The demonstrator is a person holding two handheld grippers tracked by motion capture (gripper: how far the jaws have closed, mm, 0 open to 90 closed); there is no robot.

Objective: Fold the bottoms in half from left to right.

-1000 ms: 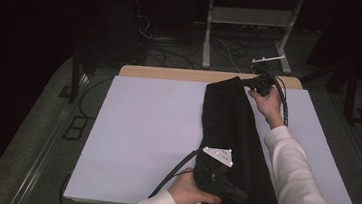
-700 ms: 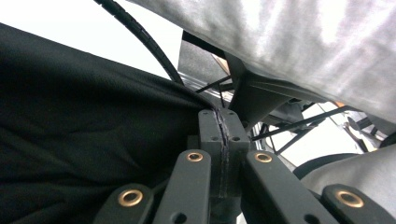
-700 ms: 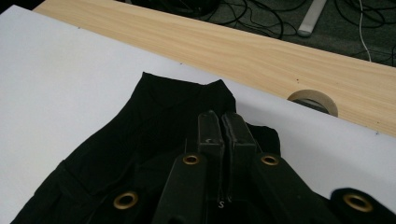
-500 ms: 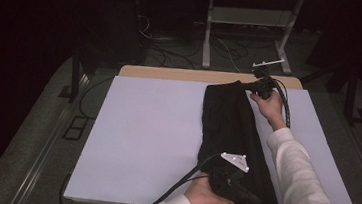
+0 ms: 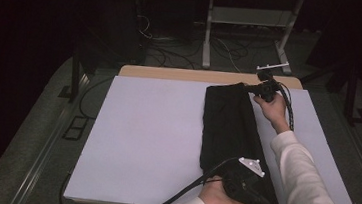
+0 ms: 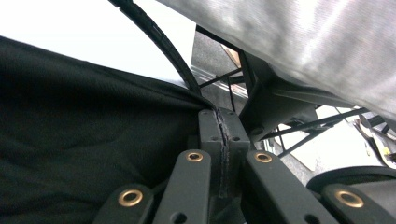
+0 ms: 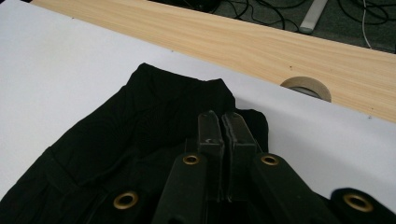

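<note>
A long black cloth (image 5: 229,127) lies lengthwise on the white board (image 5: 151,129), right of its middle. My left gripper (image 5: 265,202) is at the cloth's near end, by the board's front edge. In the left gripper view its jaws (image 6: 218,116) are pressed together with the cloth's edge (image 6: 70,140) running into their tips. My right gripper (image 5: 253,89) is at the cloth's far right corner. Its jaws (image 7: 219,119) are shut, and the cloth (image 7: 140,121) bunches up around their tips. A white sleeve (image 5: 306,189) crosses above the left gripper.
The board rests on a wooden table (image 5: 181,74) whose far strip shows bare, with a roll of tape (image 7: 306,86) set in it. The left gripper's cable (image 5: 186,188) trails off the front edge. A metal stand (image 5: 208,34) and loose cables are on the floor behind.
My left gripper has moved to the right and a little lower along the board's front edge, taking the cloth's near end with it. The right gripper has kept still.
</note>
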